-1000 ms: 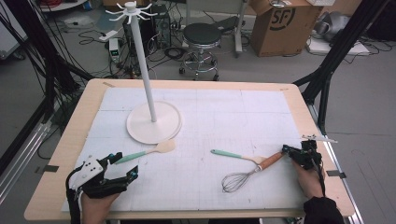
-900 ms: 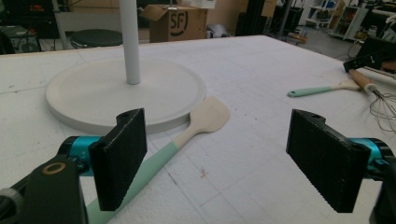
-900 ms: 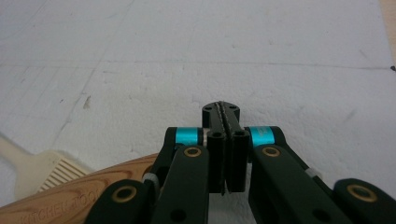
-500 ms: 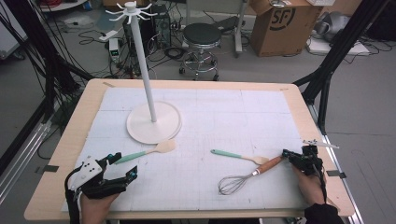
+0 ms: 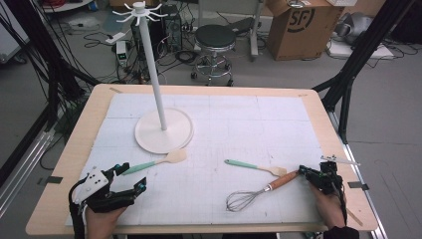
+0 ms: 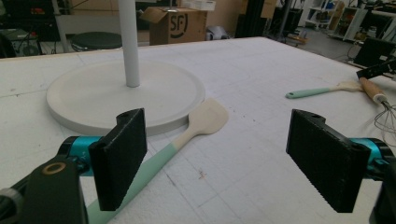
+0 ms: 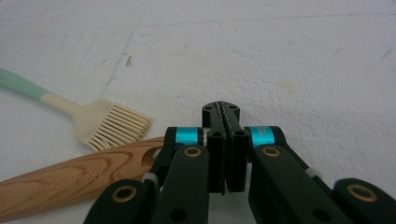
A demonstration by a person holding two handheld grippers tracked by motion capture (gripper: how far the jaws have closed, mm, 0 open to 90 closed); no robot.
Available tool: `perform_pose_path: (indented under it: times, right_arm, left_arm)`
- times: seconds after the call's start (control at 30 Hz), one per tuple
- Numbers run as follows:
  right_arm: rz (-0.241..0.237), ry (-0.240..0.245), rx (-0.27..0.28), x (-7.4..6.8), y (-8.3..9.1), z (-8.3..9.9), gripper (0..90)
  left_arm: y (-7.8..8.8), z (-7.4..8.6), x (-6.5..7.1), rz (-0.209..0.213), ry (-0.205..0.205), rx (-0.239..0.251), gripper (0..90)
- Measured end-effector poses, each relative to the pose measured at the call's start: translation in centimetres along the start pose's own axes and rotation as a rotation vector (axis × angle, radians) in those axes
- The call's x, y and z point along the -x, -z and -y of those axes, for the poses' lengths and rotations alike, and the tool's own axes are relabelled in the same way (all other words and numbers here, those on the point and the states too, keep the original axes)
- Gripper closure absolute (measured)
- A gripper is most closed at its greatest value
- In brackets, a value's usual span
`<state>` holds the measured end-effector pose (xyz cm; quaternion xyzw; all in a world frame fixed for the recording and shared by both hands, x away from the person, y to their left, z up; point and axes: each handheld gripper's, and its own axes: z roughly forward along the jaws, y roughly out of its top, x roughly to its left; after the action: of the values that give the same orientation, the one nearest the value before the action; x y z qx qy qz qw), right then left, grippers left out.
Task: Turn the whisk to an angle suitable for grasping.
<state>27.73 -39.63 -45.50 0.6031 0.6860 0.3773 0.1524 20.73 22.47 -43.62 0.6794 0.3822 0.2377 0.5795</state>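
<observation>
Meanwhile, the right gripper (image 5: 302, 172), jaws pressed together on nothing, had slid toward the lower right of the high view, with the whisk (image 5: 256, 193) shifted along beside it; its wooden handle lay just left of the jaws, near the brush (image 7: 95, 120). At lower left, the left gripper (image 5: 130, 177) kept its place, jaws spread over the spatula (image 6: 187, 135).

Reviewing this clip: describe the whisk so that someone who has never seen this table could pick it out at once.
Start at the tall white stand on the white mat, then look to the mat's near right part. The whisk lies there flat, its handle end beside the closed right gripper. Unlike the mint-handled brush next to it and the mint-handled spatula farther left, it has a wire cage and a wooden handle.
</observation>
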Motion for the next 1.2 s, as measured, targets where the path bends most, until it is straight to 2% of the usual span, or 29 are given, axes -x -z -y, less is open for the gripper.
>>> perform_pose_path:
  times: [0.2,0.3,0.5,0.6,0.73,0.93,1.2]
  right_arm:
    - [0.003,-0.009,0.001,-0.5,0.2,0.3,89.7]
    - [0.004,0.007,0.004,-0.8,0.2,0.5,89.7]
    - [0.001,0.009,0.0,-1.3,0.2,0.7,89.7]
    - [-0.018,-0.012,-0.005,-1.8,0.1,0.8,89.7]
    - [0.001,0.007,-0.001,-2.5,-0.1,0.9,89.7]
    - [-0.016,0.0,-0.004,-3.1,-0.2,1.0,89.7]
    - [-0.017,0.017,-0.007,-4.1,-0.4,1.2,89.7]
  left_arm:
    - [0.0,0.0,0.0,-0.002,0.004,0.001,20.9]
    - [0.0,0.0,0.0,-0.001,0.003,0.001,21.0]
    - [0.0,0.0,0.0,-0.001,0.002,0.0,21.0]
    - [0.0,0.0,0.0,-0.001,0.002,0.0,21.0]
    - [-0.1,0.0,-0.1,-0.002,0.002,-0.001,21.0]
    - [0.0,0.0,-0.2,-0.005,0.006,0.002,21.0]
    - [0.1,0.0,-0.2,-0.005,0.004,0.004,21.0]
